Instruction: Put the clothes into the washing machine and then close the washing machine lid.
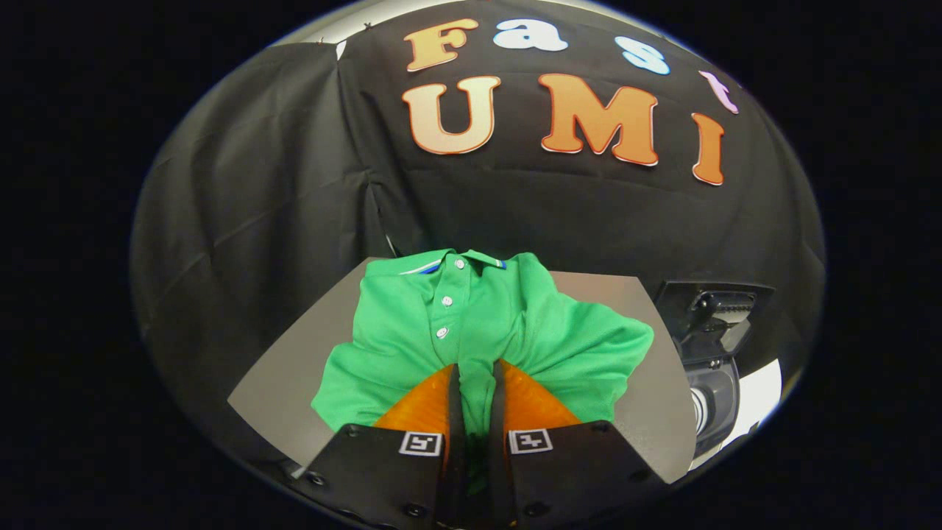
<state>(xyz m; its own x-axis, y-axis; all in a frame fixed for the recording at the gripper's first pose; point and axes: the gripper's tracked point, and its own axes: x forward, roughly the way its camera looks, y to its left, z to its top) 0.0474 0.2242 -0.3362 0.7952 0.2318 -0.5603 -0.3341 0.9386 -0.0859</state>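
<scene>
Tool (475,379) clamped on a fold of the green shirt (478,324) lying on the surface (294,368); pickup in hand, carry to the washing machine (710,368) judged next.

One green shirt (471,331) lies on the one grey bench (294,368), with three white buttons (447,301) down its front (collar at the far end). One gripper (475,375) has its two fingers (423,405) closed on a fold of that shirt. One washing machine (710,346) stands beside the bench.
</scene>
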